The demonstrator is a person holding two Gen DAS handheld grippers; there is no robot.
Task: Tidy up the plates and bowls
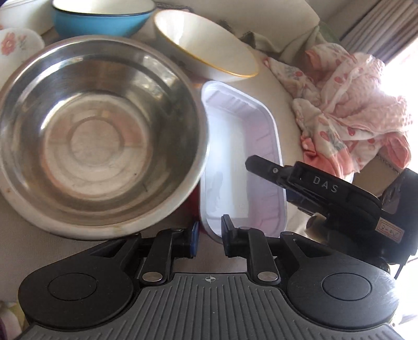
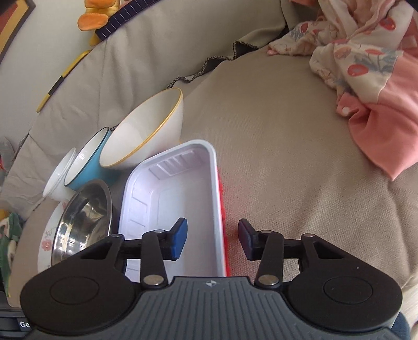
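Note:
A white rectangular plastic tray (image 1: 243,157) lies on a beige sofa; it also shows in the right wrist view (image 2: 180,198), with something red under its right edge. My left gripper (image 1: 209,235) has its two fingers on either side of the tray's near rim, shut on it. My right gripper (image 2: 213,239) is open, its jaws astride the tray's right wall; it shows in the left wrist view (image 1: 313,188). A steel bowl (image 1: 96,130) sits in a floral plate (image 2: 48,235). Behind stand a yellow-rimmed white bowl (image 1: 209,47), a blue bowl (image 1: 99,21) and a floral white dish (image 1: 15,47).
A crumpled pink and white garment (image 1: 352,104) lies on the sofa seat to the right, also seen in the right wrist view (image 2: 365,57). The sofa backrest (image 2: 143,52) rises behind the bowls. Bare seat cushion (image 2: 287,157) lies right of the tray.

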